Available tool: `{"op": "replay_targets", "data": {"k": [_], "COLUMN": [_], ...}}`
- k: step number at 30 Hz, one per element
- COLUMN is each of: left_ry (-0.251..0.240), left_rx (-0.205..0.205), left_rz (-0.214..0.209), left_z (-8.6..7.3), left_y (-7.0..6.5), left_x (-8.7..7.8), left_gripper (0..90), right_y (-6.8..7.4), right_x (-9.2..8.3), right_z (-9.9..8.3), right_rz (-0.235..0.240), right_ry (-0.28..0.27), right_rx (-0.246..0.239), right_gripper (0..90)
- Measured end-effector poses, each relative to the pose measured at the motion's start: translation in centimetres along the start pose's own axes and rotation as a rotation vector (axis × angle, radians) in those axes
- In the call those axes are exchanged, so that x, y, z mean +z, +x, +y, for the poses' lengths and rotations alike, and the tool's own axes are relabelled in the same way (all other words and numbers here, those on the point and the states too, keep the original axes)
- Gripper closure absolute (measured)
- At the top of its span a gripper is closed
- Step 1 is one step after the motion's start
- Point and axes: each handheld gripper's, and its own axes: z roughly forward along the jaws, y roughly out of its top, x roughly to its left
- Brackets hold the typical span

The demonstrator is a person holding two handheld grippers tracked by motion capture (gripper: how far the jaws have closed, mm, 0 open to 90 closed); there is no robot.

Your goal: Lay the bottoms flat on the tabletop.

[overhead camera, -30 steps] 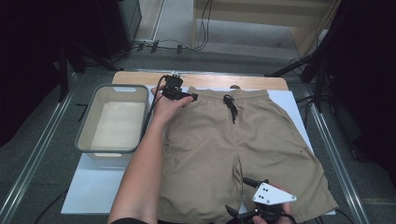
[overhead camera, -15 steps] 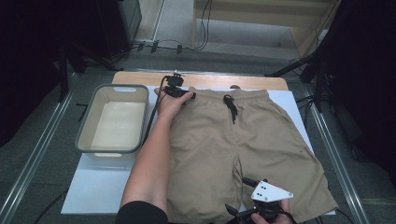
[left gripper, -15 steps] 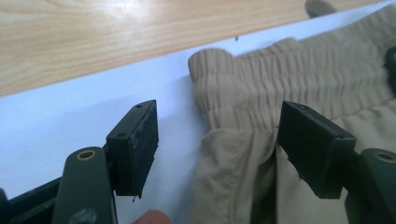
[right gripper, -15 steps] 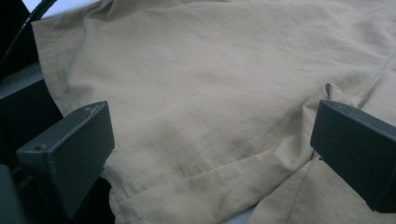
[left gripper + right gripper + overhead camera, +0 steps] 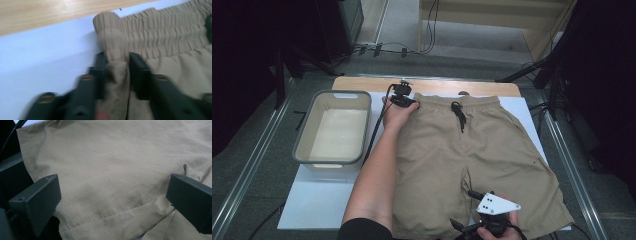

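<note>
Left claw (image 5: 117, 75) has just been closing and now pinches the shorts (image 5: 472, 155) at the waistband's left corner; right claw (image 5: 112, 195) hovers released over the near hem.

Left gripper (image 5: 117, 67) and its black bodywork motion-blurred in the left gripper view, lower parts cut off by the bottom edge; shorts (image 5: 472, 160) partly covered by the person's forearm (image 5: 374, 185) in the high view; right gripper (image 5: 474, 194) and its hand cropped at the bottom edge there.
</note>
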Motion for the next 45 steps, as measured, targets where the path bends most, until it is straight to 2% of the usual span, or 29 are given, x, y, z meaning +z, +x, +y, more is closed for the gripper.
{"op": "replay_targets", "data": {"k": [3, 7, 9, 14, 19, 24, 31, 41, 45], "left_ry": [-0.02, -0.105, -0.119, -0.16, -0.184, -0.205, -0.221, -0.23, -0.231], "left_rx": [-0.006, -0.053, -0.041, -0.027, -0.031, -0.013, -0.011, -0.002, -0.004], "left_rz": [0.001, -0.017, 0.0, 0.034, 0.068, 0.091, 0.094, 0.095, 0.103], "left_z": [0.2, 1.3, 2.0, 3.1, 3.2, 3.2, 3.1, 2.5, 2.3], "left_y": [-0.3, -0.5, -0.7, -0.7, -0.3, -0.1, 0.5, 0.9, 1.2], "left_x": [-0.5, -2.5, -3.5, -6.0, -7.7, -9.2, -10.1, -10.6, -11.0], "left_gripper": [83.1, 84.1, 84.2, 84.3, 84.3, 84.2, 84.1, 83.9, 83.9], "right_y": [-0.1, -0.2, -0.3, 0.3, 1.0, 1.9, 3.4, 4.9, 6.0], "right_x": [-0.2, -0.3, -0.2, -0.1, 0.0, 0.6, 1.7, 3.3, 4.4], "right_z": [0.0, 0.2, 0.3, 1.2, 2.3, 4.0, 5.7, 6.7, 7.3], "right_rz": [0.004, 0.01, 0.01, 0.027, 0.044, 0.068, 0.095, 0.129, 0.15], "right_ry": [-0.005, -0.013, -0.006, -0.013, -0.02, -0.046, -0.062, -0.056, -0.047], "right_rx": [0.009, 0.025, 0.031, -0.001, -0.02, -0.038, -0.07, -0.106, -0.121], "right_gripper": [0.0, 0.0, 0.0, 0.0, 0.0, 0.0, 0.0, 0.0, 0.0]}}
